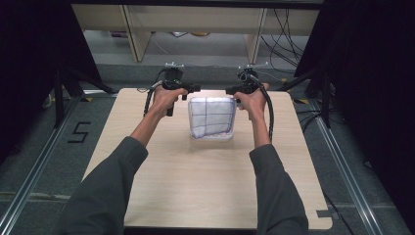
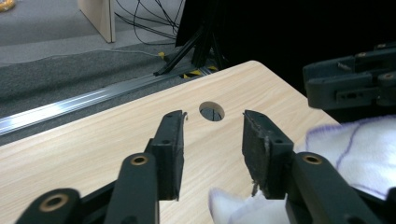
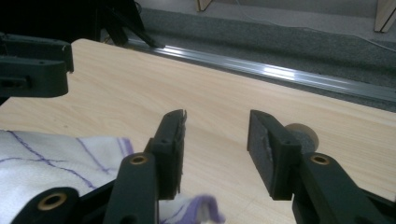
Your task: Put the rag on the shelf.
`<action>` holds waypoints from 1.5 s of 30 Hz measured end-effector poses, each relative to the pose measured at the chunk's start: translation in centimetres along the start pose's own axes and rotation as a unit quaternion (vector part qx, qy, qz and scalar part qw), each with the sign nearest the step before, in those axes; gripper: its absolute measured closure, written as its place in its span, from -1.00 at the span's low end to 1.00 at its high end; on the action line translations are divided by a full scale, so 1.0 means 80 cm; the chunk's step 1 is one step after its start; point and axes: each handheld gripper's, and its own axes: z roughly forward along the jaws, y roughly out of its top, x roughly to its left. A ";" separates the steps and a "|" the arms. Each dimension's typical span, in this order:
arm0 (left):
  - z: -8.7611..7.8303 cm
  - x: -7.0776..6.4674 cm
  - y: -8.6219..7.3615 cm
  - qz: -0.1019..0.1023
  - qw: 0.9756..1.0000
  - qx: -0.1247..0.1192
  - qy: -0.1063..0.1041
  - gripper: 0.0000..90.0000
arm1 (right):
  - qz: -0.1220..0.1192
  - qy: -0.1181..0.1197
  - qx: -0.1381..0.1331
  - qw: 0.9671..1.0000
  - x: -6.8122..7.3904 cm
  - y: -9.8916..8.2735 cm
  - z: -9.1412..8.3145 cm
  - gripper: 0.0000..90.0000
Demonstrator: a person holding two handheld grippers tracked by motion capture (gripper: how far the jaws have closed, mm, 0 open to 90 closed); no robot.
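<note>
High view: folded white cloth (image 1: 211,117) with purple lines lay near the worktop's (image 1: 205,196) far edge, centred. Left claw (image 1: 192,89) and right claw (image 1: 230,91) flanked its far corners, both released, nothing between the pads.

A folded white cloth (image 1: 211,118) with purple lines lies flat on the wooden table (image 1: 195,186), toward its far edge. My left gripper (image 1: 195,89) sits just left of the cloth's far left corner, and my right gripper (image 1: 229,91) just right of its far right corner. Both my forearms flank the cloth.
</note>
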 end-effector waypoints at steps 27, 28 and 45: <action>-0.073 -0.025 -0.016 0.003 1.000 0.013 -0.014 -0.33 | -0.029 0.036 -0.051 0.998 0.021 0.006 -0.066 -0.02; -0.076 -0.027 -0.018 0.006 1.000 0.011 -0.017 -0.34 | -0.035 0.035 -0.053 0.997 0.021 0.004 -0.069 -0.02; -0.129 -0.051 -0.058 0.025 0.998 0.017 -0.060 -0.47 | -0.071 0.058 -0.059 0.994 0.036 -0.023 -0.114 -0.05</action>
